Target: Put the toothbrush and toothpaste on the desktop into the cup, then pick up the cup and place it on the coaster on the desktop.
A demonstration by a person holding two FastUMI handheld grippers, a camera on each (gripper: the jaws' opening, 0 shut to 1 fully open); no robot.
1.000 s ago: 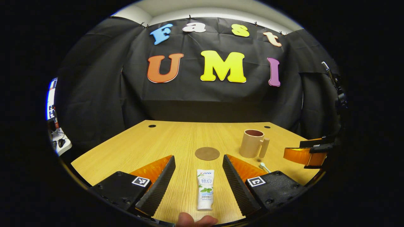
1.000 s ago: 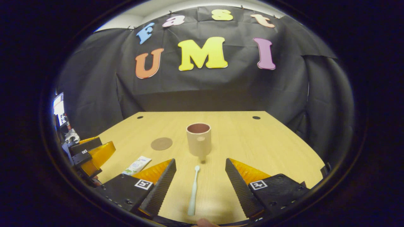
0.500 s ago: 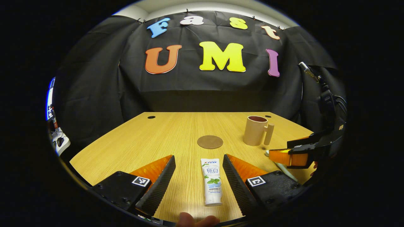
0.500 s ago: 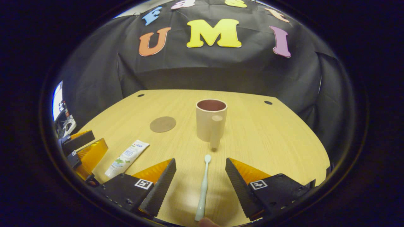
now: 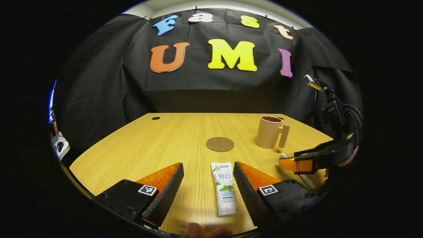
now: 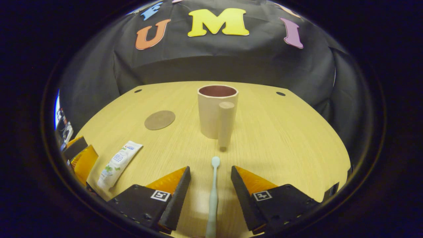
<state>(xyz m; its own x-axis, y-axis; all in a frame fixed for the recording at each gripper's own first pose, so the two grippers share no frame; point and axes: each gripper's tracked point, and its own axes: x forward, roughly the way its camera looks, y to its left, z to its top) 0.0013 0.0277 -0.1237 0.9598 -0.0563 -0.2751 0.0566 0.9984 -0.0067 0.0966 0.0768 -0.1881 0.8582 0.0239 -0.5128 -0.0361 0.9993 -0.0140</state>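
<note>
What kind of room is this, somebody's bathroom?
Probably not: it looks like a recording booth. Black cloth walls in a bare wooden desk, where the toothpaste, toothbrush and cup seem staged props.

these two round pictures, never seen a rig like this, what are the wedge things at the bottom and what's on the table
The wedges are fingers of two handheld grippers; a person holds one in each hand, each carrying a forward-looking fisheye camera. In the left gripper view, the left gripper is open around a toothpaste tube lying flat. In the right gripper view, the right gripper is open around a toothbrush. Farther back on the wooden desk stand a cup and, apart from it, a round coaster. Nothing is gripped.
</note>
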